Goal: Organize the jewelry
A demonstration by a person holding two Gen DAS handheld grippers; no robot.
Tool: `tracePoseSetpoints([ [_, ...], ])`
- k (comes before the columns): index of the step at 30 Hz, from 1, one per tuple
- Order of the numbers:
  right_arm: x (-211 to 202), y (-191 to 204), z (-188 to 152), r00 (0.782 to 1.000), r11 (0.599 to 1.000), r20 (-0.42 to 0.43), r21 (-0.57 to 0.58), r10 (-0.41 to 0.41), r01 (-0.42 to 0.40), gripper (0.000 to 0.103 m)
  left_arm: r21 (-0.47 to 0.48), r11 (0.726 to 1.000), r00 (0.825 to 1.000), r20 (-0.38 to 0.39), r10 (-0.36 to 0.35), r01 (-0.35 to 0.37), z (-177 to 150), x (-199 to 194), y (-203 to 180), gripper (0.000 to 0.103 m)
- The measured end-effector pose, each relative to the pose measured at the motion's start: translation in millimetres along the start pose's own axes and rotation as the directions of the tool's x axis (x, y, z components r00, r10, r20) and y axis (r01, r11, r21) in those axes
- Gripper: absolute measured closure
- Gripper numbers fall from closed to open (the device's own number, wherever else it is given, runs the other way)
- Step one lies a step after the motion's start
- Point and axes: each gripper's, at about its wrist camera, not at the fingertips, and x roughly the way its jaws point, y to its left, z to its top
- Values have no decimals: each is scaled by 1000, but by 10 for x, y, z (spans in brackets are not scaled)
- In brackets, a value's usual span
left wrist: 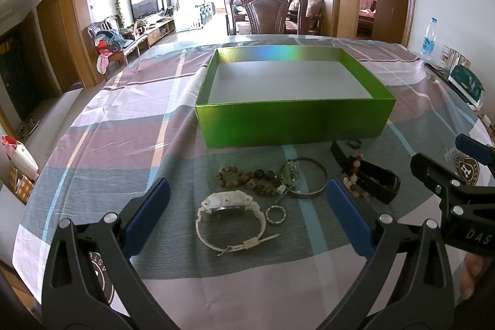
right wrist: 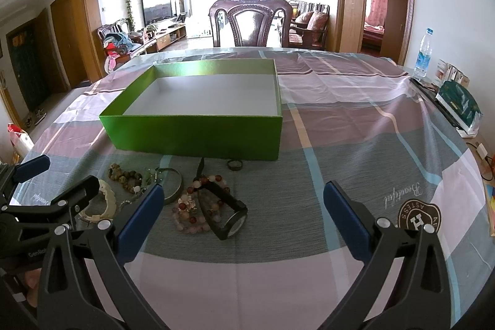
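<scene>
Both jaws stand wide apart and hold nothing: the left gripper (left wrist: 247,217) hangs over the white watch (left wrist: 230,214), the right gripper (right wrist: 243,217) near the black watch (right wrist: 225,211). All the jewelry lies loose on the table (right wrist: 355,126) just before the green box (left wrist: 294,121), whose white floor shows bare, so sorting looks not yet begun.

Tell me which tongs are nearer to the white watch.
Left. The left tongs are open with the white watch lying on the cloth right between their fingers. The right tongs are open farther to the right, over the black watch.
</scene>
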Motion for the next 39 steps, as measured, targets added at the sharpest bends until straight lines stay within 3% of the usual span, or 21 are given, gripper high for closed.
tracePoseSetpoints([
  [39,28,-36,-39,1000,1000,-11,21,-1,1,2,-1,1000,1000,-4,1,-1,-6,8,3,3],
])
